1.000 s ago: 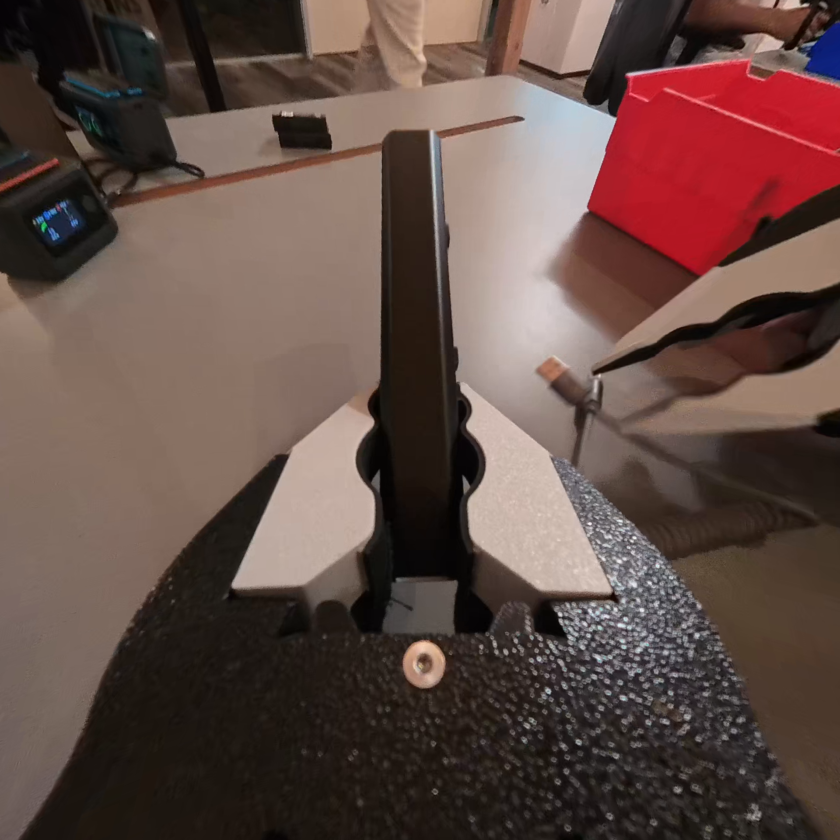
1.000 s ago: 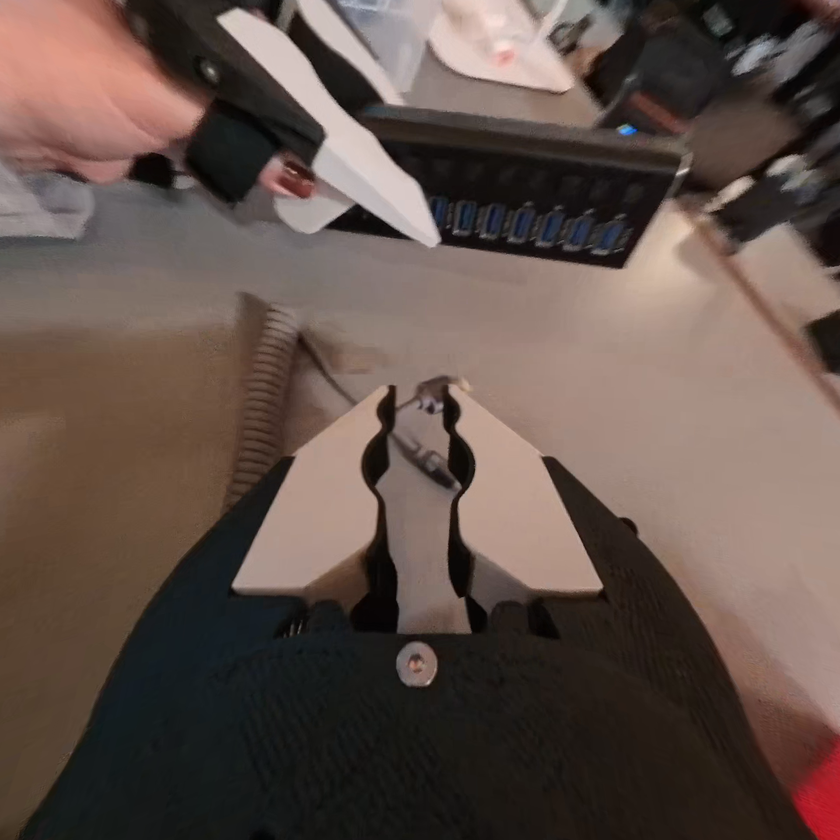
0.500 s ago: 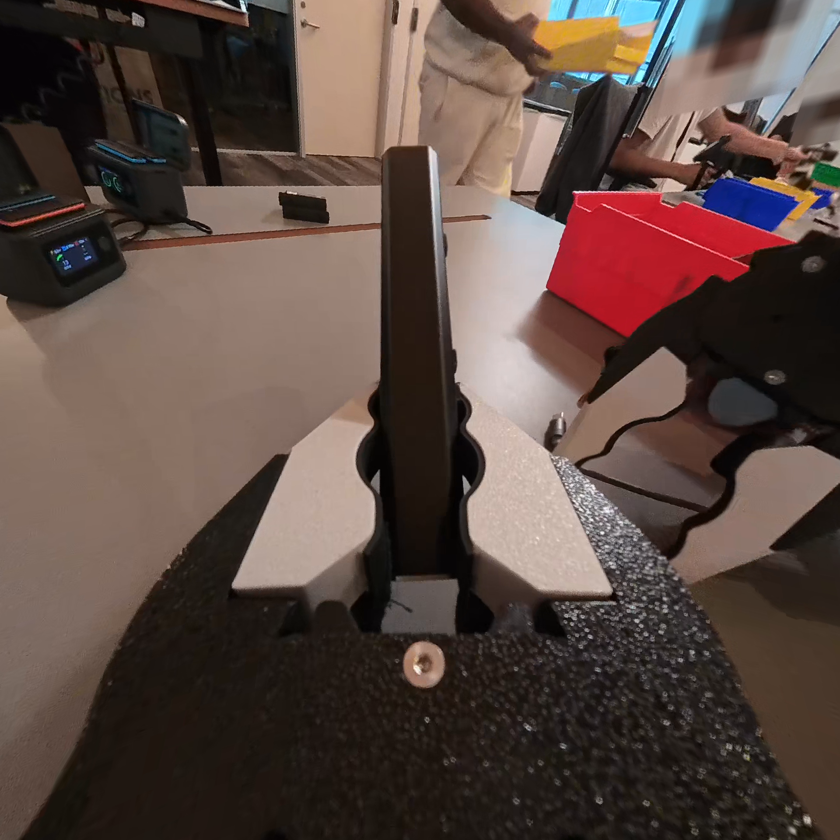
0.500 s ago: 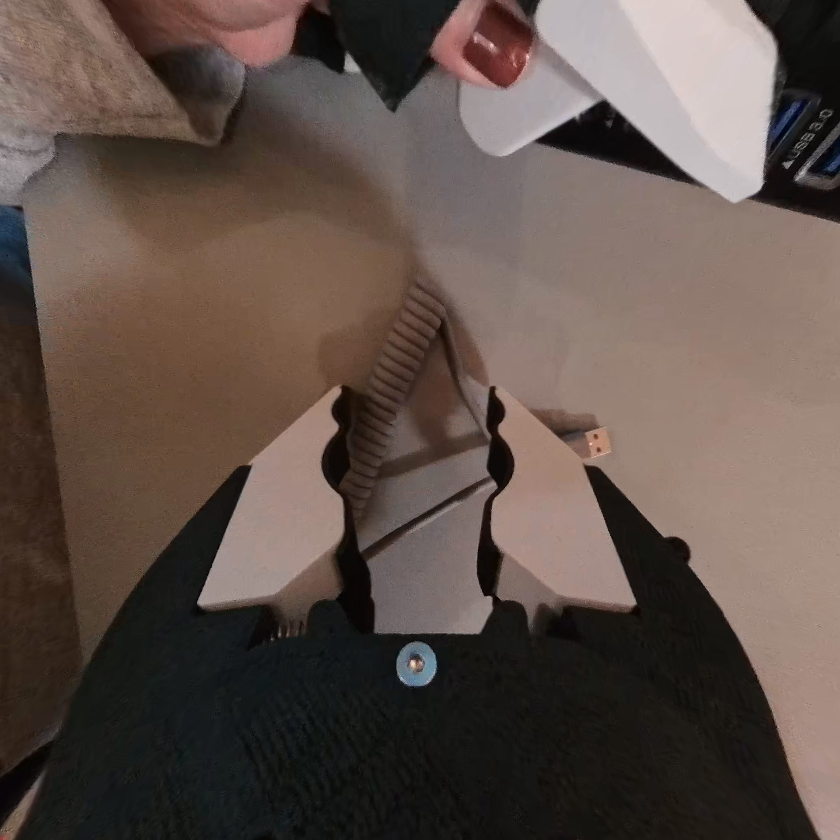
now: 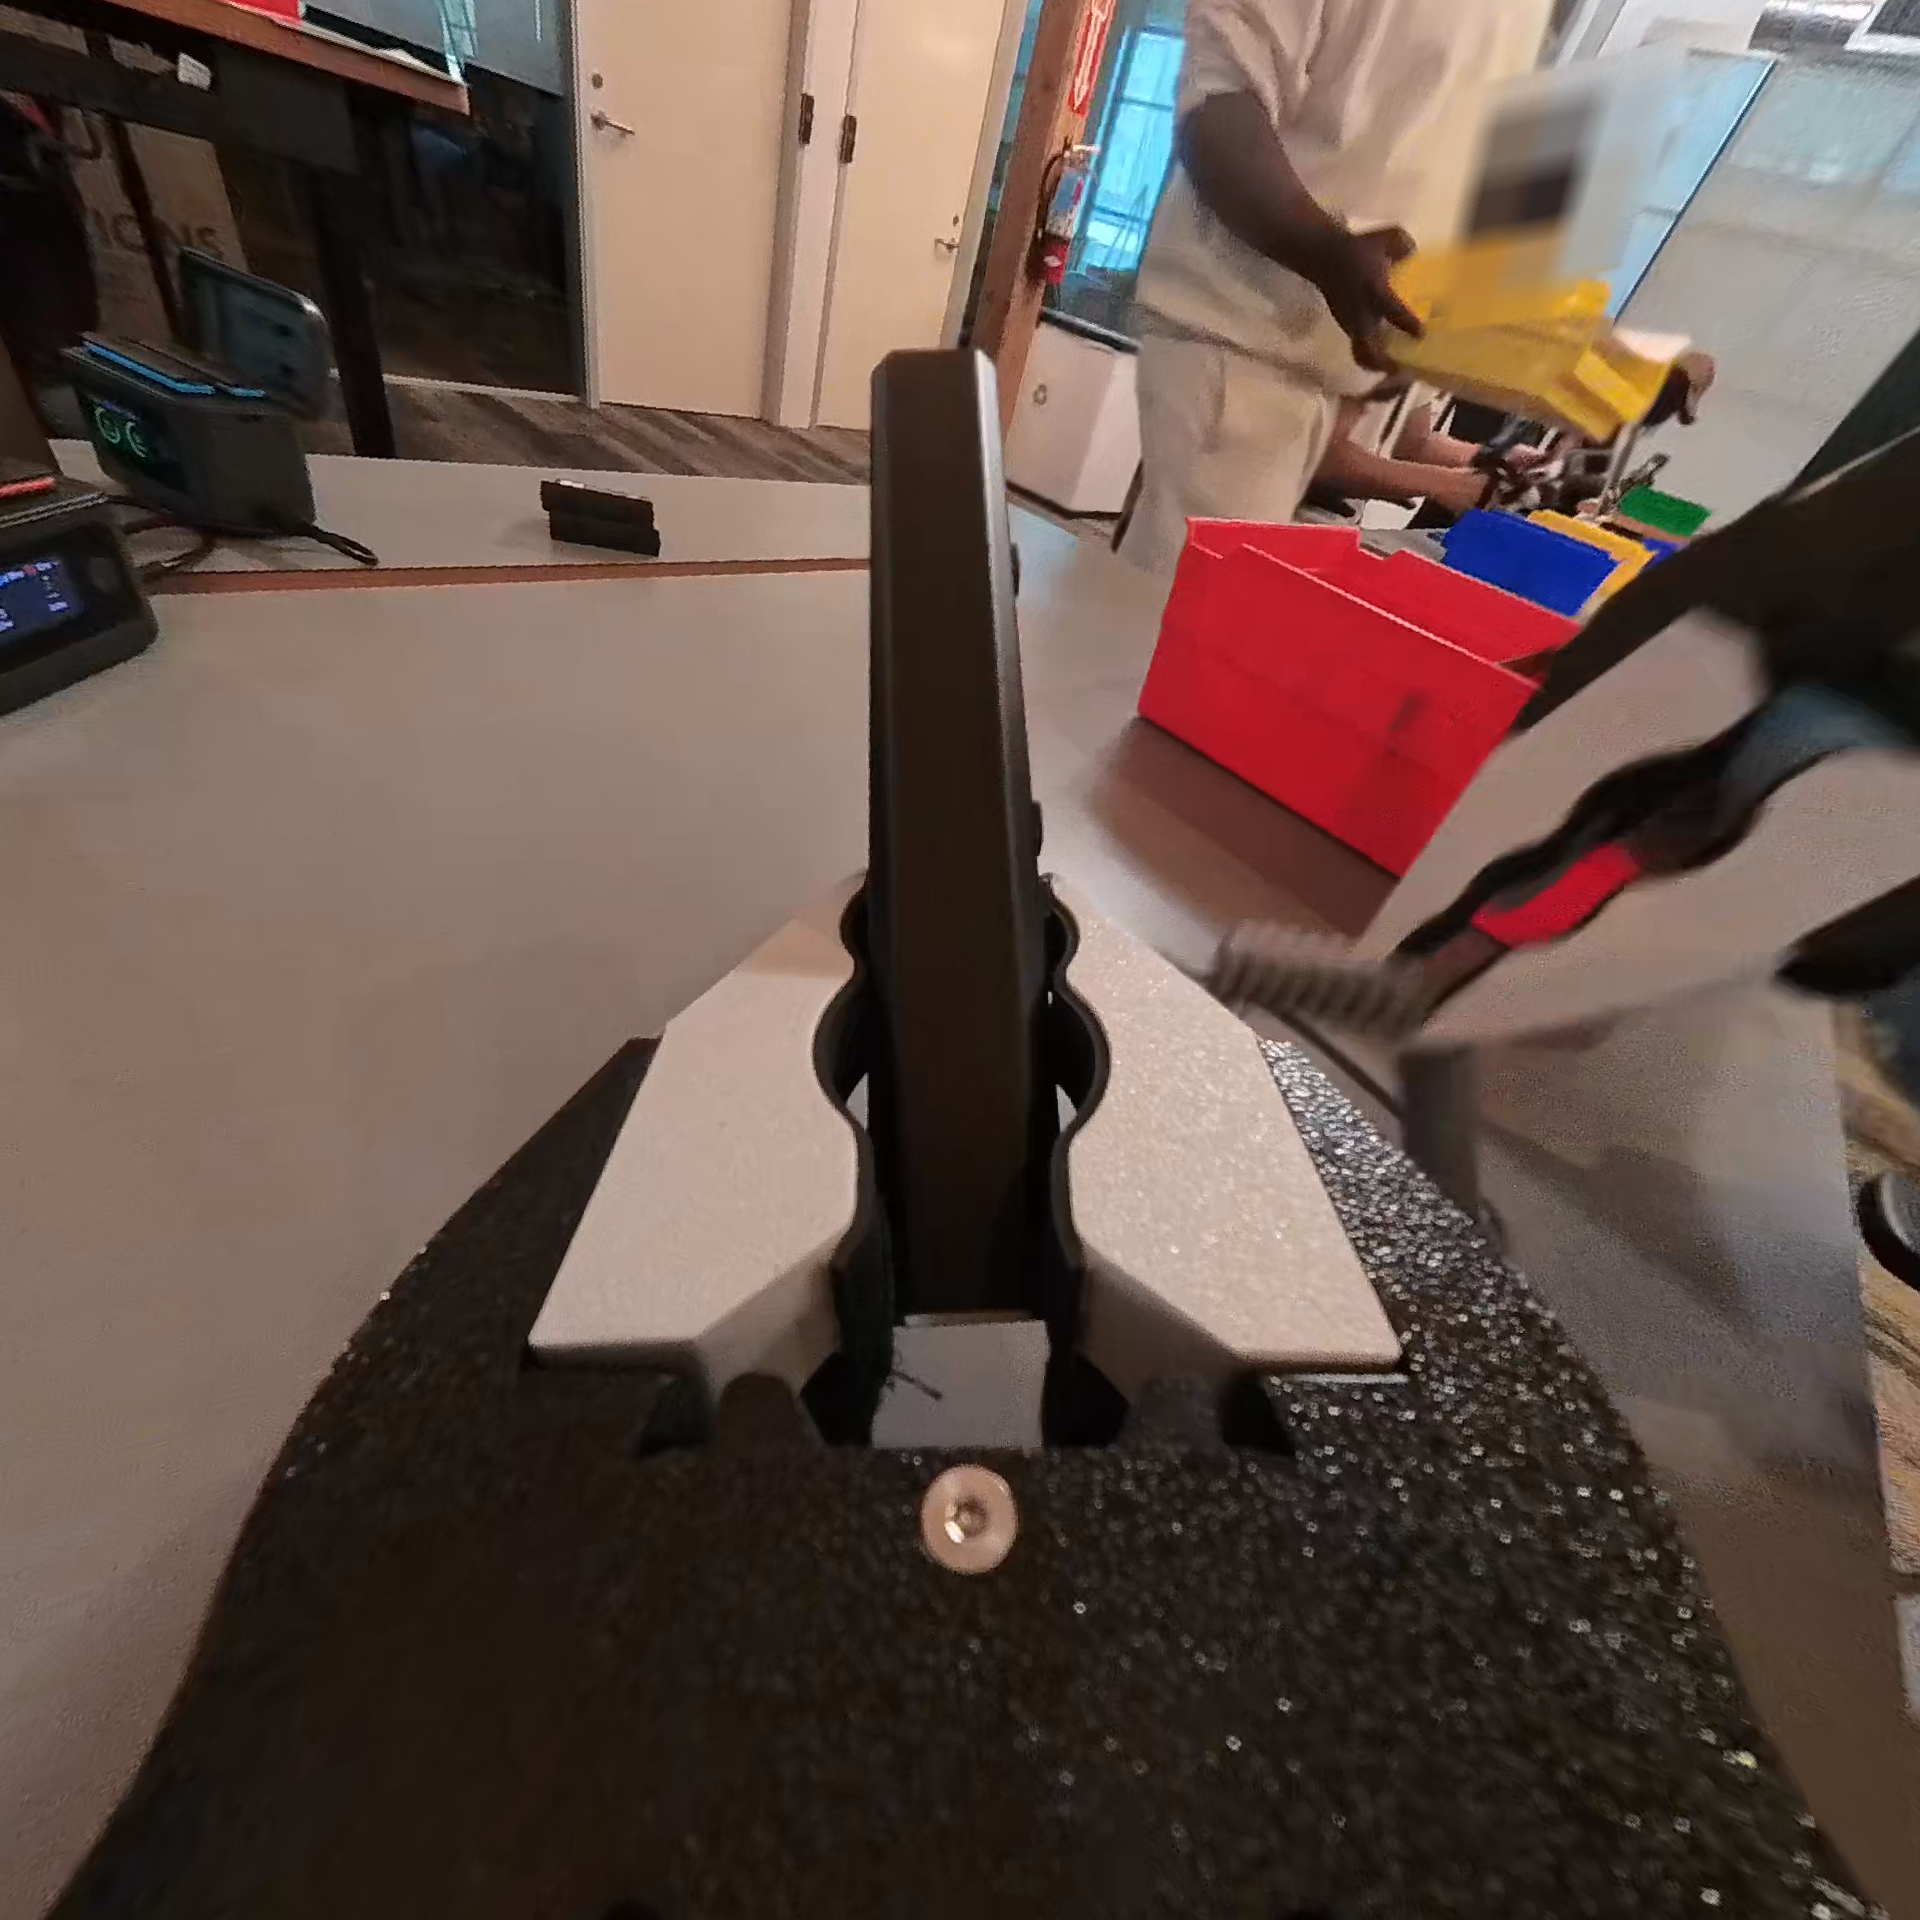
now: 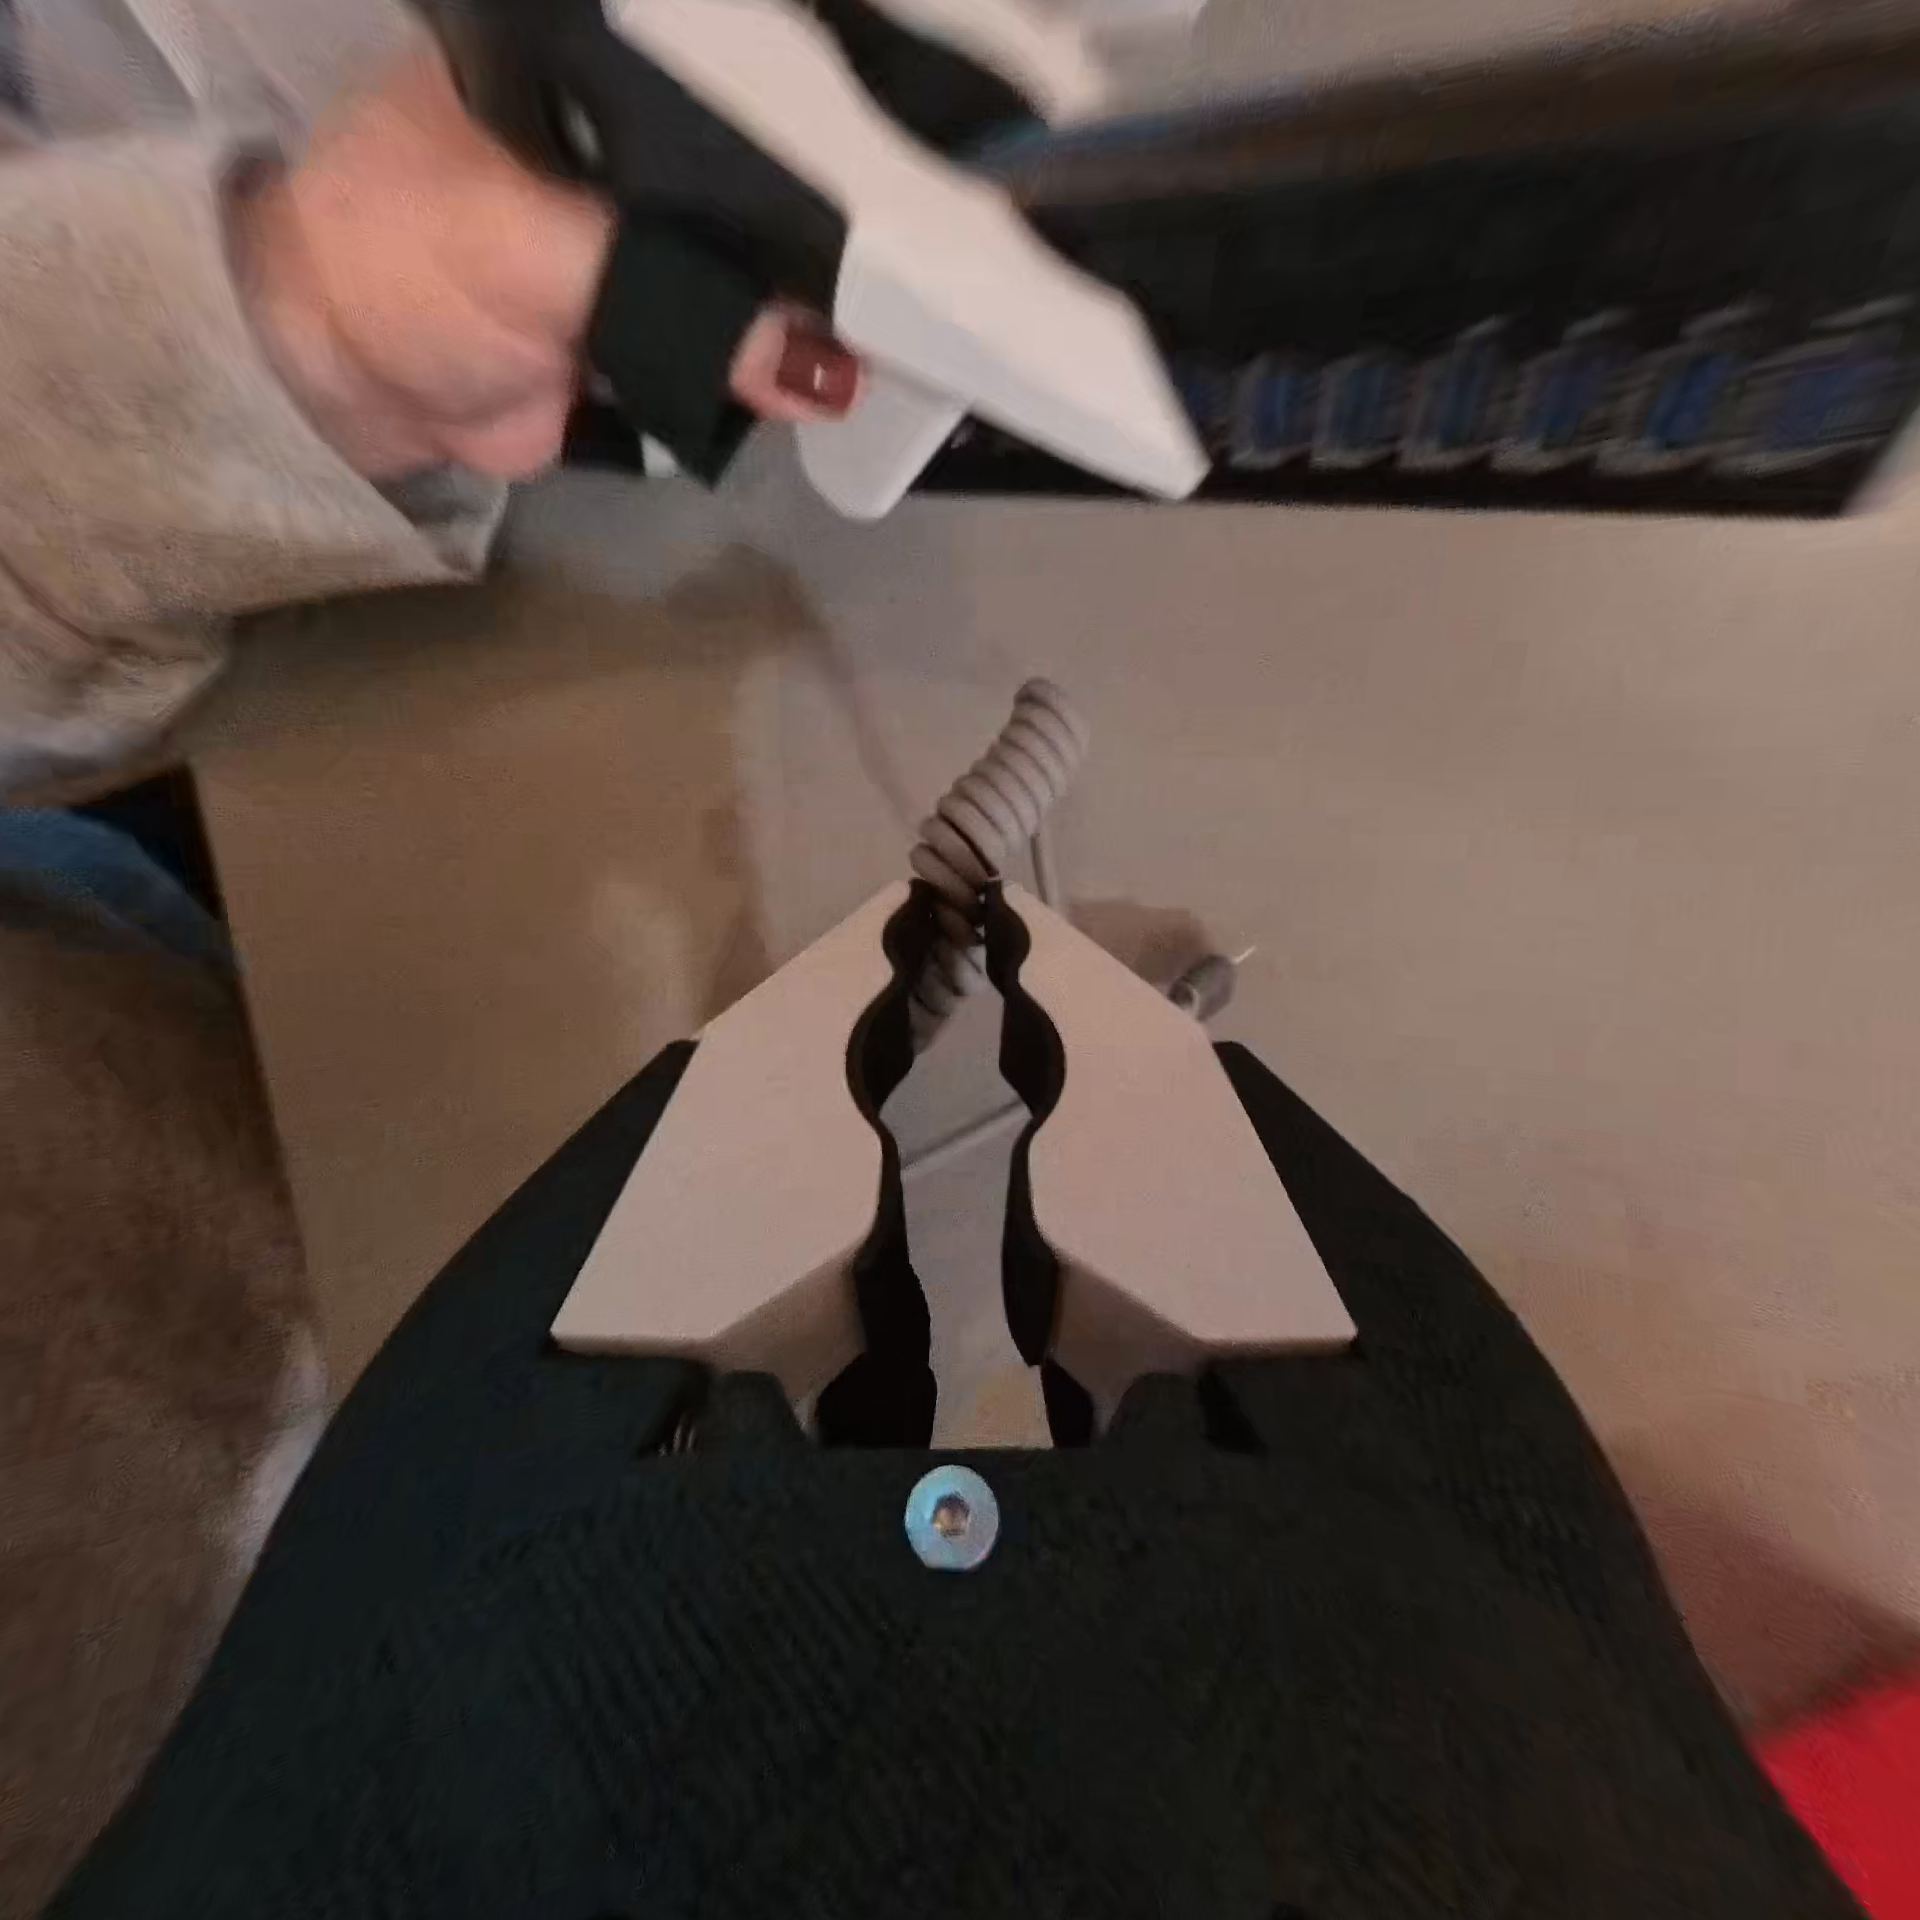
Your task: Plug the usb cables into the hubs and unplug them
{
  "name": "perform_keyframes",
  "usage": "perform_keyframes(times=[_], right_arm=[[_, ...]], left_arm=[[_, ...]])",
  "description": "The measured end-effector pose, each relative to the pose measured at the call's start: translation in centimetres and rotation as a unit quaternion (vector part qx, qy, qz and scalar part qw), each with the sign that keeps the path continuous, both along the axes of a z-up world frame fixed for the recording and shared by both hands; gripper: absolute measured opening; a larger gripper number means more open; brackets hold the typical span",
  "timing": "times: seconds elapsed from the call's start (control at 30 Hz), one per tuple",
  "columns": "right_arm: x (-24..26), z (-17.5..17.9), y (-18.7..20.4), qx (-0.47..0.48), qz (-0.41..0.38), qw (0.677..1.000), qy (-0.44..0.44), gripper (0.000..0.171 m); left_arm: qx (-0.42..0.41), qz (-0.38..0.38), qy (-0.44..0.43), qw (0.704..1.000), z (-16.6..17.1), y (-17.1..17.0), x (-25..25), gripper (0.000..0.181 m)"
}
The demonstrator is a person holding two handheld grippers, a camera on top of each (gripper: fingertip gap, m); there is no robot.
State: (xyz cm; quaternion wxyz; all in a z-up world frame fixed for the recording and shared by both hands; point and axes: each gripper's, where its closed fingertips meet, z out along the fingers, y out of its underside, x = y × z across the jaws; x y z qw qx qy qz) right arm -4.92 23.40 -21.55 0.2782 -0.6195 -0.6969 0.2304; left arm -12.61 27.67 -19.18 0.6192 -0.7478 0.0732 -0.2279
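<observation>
Left claw [image 5: 954, 935] grips hub [image 5: 940, 665]; right claw [image 6: 954, 914] seemingly pinches coiled cable [image 6: 997, 790].

Landmark: red bin [image 5: 1340, 686], open-topped, on the grey table [image 5: 416, 831], right side.
- Blue bins [image 5: 1527, 556], a yellow bin [image 5: 1616, 551] and a green item [image 5: 1662, 509]: just behind the red bin.
- Person in pale clothing [image 5: 1247, 312], standing behind the red bin, holding yellow trays [image 5: 1507, 332].
- Small black block [image 5: 601, 516]: on the table, far left of the red bin.
- Two dark devices with lit screens [image 5: 62, 613] [image 5: 192, 442]: farther left, at the table's edge, one behind the other.
- Pale doors [image 5: 707, 197]: on the wall beyond.
</observation>
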Motion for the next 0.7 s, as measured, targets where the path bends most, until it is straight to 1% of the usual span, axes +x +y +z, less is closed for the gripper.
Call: perform_keyframes(times=[0.1,0.2,0.27,0.3,0.37,0.5,0.57,0.7], right_arm=[[4.0,8.7,1.4,0.051,-0.051,0.992,0.103,0.008],[9.9,18.4,2.8,0.112,-0.105,0.970,0.189,0.007],[14.4,23.2,4.1,0.171,-0.147,0.952,0.208,0.007],[16.7,24.8,5.0,0.200,-0.172,0.943,0.201,0.007],[20.8,26.6,6.8,0.234,-0.218,0.930,0.184,0.007],[27.1,26.6,10.0,0.245,-0.285,0.914,0.156,0.007],[29.2,26.7,10.9,0.248,-0.308,0.904,0.161,0.007],[32.1,28.7,12.3,0.264,-0.333,0.886,0.187,0.007]], left_arm=[[0.004,-0.005,-0.015,1.000,0.3,-0.1,0.1,0.025],[0.004,-0.013,-0.030,0.999,0.4,-0.2,0.2,0.025],[0.007,-0.016,-0.032,0.999,0.6,-0.2,0.3,0.025],[0.009,-0.017,-0.032,0.999,0.6,-0.2,0.4,0.025],[0.010,-0.022,-0.037,0.999,0.8,-0.3,0.6,0.025],[0.016,-0.031,-0.056,0.998,1.1,-0.4,0.8,0.025],[0.018,-0.031,-0.064,0.997,1.2,-0.4,0.8,0.025],[0.015,-0.033,-0.071,0.997,1.1,-0.4,0.8,0.025]])
